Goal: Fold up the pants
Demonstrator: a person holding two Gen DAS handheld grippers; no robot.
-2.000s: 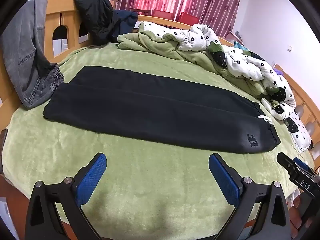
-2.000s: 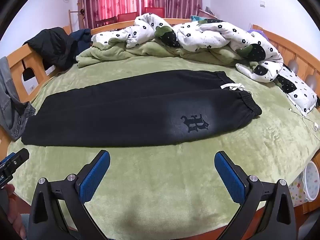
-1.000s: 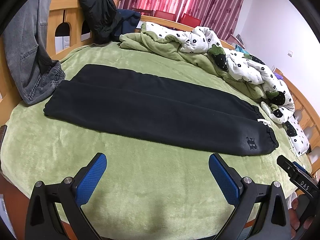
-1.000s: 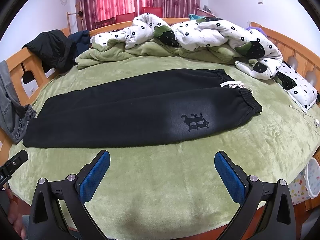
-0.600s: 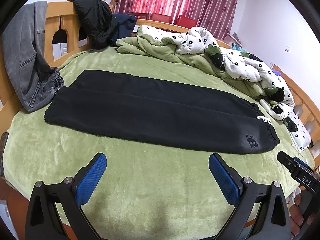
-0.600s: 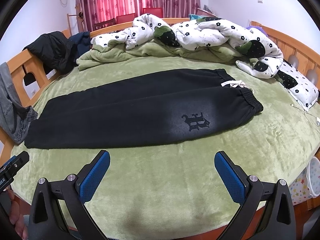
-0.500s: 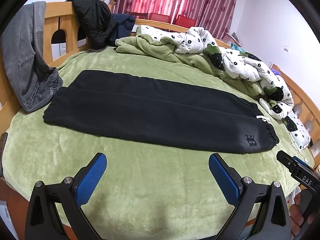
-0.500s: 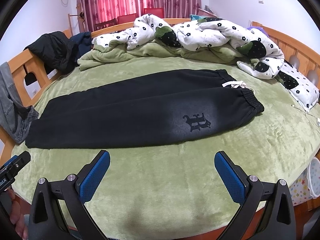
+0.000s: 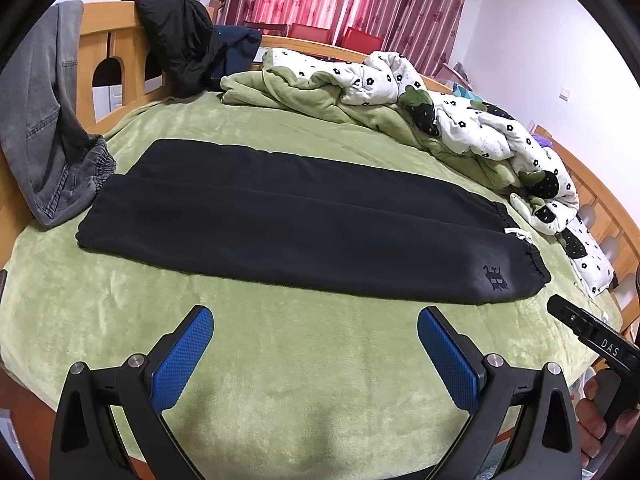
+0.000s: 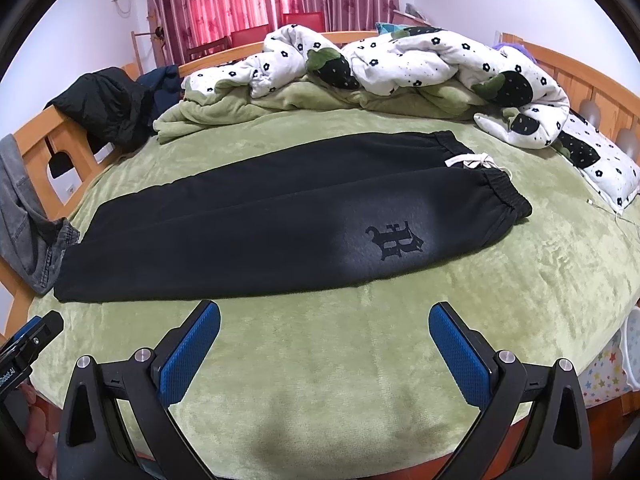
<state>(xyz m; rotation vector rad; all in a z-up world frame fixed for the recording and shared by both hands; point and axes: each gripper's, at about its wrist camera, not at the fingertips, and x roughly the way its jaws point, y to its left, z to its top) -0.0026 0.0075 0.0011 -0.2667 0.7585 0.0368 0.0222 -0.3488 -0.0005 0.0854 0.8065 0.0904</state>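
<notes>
Black pants (image 9: pixel 296 224) lie flat across the green bed, both legs side by side, waistband with a white drawstring (image 10: pixel 472 160) to the right and leg ends to the left. A dark logo (image 10: pixel 394 240) sits near the waistband. The pants also show in the right wrist view (image 10: pixel 256 216). My left gripper (image 9: pixel 314 350) is open and empty above the bed's near edge, short of the pants. My right gripper (image 10: pixel 324 344) is open and empty, also short of the pants' near edge. Part of the right gripper's body (image 9: pixel 592 340) shows at the right of the left wrist view.
A rumpled white flowered quilt and green blanket (image 10: pixel 360 76) lie at the far side. Grey jeans (image 9: pixel 44 128) and a black jacket (image 9: pixel 176 44) hang on the wooden bed frame (image 9: pixel 96 52) at the left. A flowered pillow (image 10: pixel 600 164) lies at the right.
Both grippers stay open and hover at the bed's near edge, with only slight shifts of view. The pants have not moved.
</notes>
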